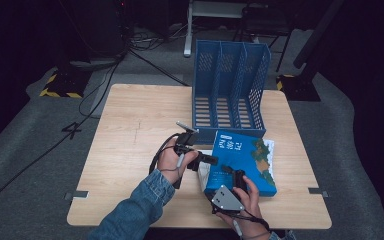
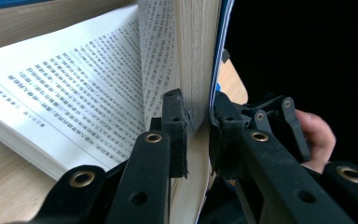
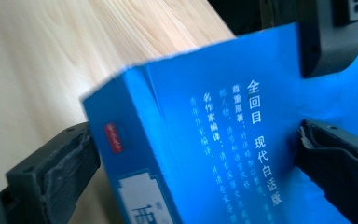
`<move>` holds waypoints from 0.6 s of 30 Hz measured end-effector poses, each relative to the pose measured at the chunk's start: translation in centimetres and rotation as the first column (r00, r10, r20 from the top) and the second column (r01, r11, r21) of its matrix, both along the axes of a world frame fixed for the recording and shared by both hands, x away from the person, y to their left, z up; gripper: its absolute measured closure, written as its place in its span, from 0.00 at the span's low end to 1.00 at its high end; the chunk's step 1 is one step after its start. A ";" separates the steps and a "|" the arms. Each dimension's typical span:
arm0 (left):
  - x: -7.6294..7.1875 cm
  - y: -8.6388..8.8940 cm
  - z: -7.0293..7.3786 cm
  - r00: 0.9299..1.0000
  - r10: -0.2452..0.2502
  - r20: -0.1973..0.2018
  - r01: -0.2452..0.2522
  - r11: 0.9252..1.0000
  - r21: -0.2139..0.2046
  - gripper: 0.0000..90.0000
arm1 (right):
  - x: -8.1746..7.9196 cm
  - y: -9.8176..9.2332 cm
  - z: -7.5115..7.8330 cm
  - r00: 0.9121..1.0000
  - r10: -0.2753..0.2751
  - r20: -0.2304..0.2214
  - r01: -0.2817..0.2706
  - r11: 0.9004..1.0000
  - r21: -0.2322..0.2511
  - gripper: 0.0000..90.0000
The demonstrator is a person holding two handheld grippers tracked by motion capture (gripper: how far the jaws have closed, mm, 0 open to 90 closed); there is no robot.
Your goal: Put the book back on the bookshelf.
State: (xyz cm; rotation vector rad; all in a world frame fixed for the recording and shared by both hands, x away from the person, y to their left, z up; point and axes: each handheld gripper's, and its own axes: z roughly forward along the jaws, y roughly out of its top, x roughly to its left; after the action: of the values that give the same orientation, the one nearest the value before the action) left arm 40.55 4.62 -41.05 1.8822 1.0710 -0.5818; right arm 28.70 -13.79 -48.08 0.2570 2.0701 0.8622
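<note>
A thick blue book (image 1: pixel 245 160) lies on the wooden table (image 1: pixel 130 125) in front of the rack. My left gripper (image 1: pixel 207 160) is shut on its left edge. In the left gripper view the jaws (image 2: pixel 198 109) pinch the blue cover and a thick block of pages, raised upright off the open printed pages (image 2: pixel 74 93). My right gripper (image 1: pixel 233 175) sits at the book's near edge. In the right gripper view its jaws (image 3: pixel 196 140) stand wide on either side of the blue cover (image 3: pixel 205 116), one beside the spine and one on the cover, without a clear squeeze.
A blue three-slot file rack (image 1: pixel 230 85) stands upright at the table's far edge, just behind the book. The left half of the table is bare wood. Cables (image 1: pixel 95 80) run over the grey floor beyond. The other gripper's black jaw (image 3: pixel 331 42) rests on the cover.
</note>
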 end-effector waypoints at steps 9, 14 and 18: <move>0.2 0.0 -0.8 1.000 0.023 -0.019 -0.023 1.000 -0.007 0.87 | 1.3 0.3 -0.9 0.994 -0.076 0.081 0.083 0.993 -0.089 0.00; 0.4 0.3 -1.6 0.998 0.043 -0.043 -0.044 0.999 -0.006 0.87 | 2.2 0.4 -1.9 0.991 -0.068 0.114 0.081 0.990 -0.115 0.00; 0.1 0.2 -1.6 0.997 0.066 -0.028 -0.066 0.998 -0.002 0.87 | 2.4 0.4 -2.0 0.991 -0.064 0.116 0.078 0.990 -0.114 0.00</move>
State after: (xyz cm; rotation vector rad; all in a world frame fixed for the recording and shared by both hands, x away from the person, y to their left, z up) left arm 40.67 4.85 -42.62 1.8339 1.1456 -0.5730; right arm 31.06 -13.39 -50.09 0.2119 1.9871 0.6924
